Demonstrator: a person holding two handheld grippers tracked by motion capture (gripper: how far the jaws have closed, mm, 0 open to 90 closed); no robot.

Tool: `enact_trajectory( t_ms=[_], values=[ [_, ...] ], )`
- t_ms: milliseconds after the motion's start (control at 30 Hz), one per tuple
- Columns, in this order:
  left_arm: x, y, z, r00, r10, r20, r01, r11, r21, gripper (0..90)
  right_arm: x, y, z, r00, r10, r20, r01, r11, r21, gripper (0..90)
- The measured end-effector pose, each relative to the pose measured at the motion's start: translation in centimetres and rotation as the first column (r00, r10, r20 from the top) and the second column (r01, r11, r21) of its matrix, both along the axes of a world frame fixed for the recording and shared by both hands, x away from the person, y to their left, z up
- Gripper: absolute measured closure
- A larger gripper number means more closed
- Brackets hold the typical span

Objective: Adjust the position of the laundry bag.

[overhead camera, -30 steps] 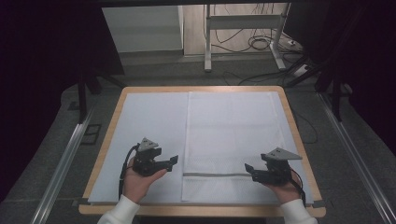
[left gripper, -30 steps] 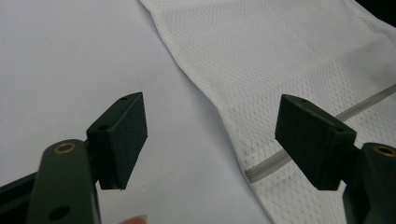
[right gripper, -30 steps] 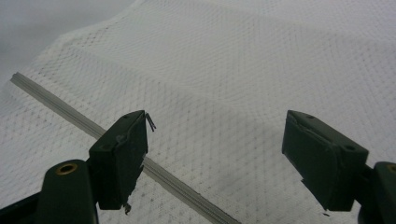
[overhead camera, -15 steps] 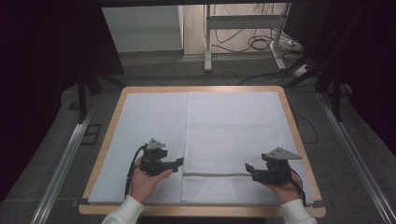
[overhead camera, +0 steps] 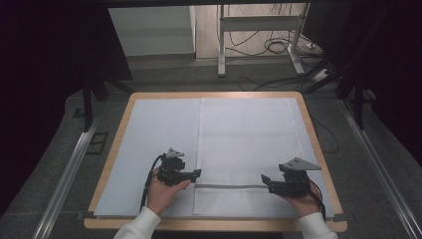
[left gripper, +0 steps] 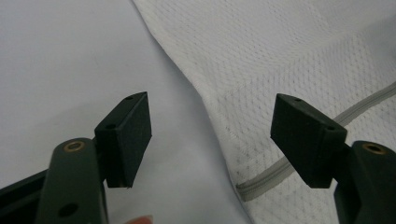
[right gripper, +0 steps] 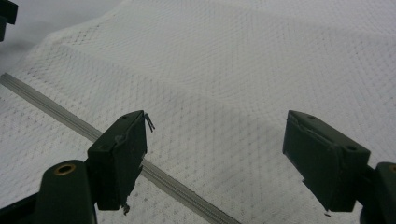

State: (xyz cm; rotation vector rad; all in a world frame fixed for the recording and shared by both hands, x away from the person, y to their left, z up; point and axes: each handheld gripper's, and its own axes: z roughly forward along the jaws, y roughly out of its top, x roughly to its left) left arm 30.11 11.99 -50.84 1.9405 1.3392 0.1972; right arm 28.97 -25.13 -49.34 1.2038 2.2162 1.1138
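A white mesh bag (overhead camera: 249, 139) lies flat on the right half of the table, with a grey zipper (overhead camera: 229, 186) running across near its front edge. My left gripper (overhead camera: 198, 173) hovers at the bag's left edge beside the zipper's left end. In the left gripper view, my left gripper (left gripper: 211, 98) stands open; its jaws have just been closing a little, and the bag's edge (left gripper: 280, 46) and the zipper end (left gripper: 266, 175) lie below the gap, untouched by the pads. My right gripper (overhead camera: 263, 179) is open over the mesh near the zipper's right part. The right gripper (right gripper: 217, 116) straddles mesh (right gripper: 233, 56), with the zipper (right gripper: 56, 109) running under its left jaw.
A pale mat (overhead camera: 159, 129) covers the wooden table (overhead camera: 113, 149); its left half is bare. Beyond the table's far edge are a desk frame (overhead camera: 221, 45) and cables (overhead camera: 278, 47) on the floor. Metal rails (overhead camera: 69, 169) run along both sides of the table.
My left gripper has moved right and down toward the bag's left edge and the zipper end. The right gripper has stayed where it was.
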Motion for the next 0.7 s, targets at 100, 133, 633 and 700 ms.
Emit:
enact_trajectory(
  t_ms=[100,133,633,700],
  values=[
    [0.4,-0.4,-0.2,0.9999,0.002,-0.013,-0.002,1.0,-0.003,32.9,0.0,0.0,0.0,1.0,0.0,0.002,0.0,1.0,-0.004,21.8],
    [0.5,-0.5,-0.3,0.9998,-0.001,-0.018,0.001,1.0,-0.004,33.1,0.0,0.0,0.0,1.0,-0.001,0.003,0.001,1.0,-0.004,21.7],
    [1.4,-1.6,-1.0,0.9977,-0.016,-0.066,0.014,0.9995,-0.027,37.9,0.0,-0.1,0.0,0.9999,-0.013,0.006,0.013,1.0,-0.01,21.5],
    [1.5,-1.6,-1.1,0.9969,-0.021,-0.076,0.018,0.9992,-0.034,39.1,0.0,-0.1,0.1,0.9999,-0.013,0.007,0.013,1.0,-0.01,21.5]
  ],
)
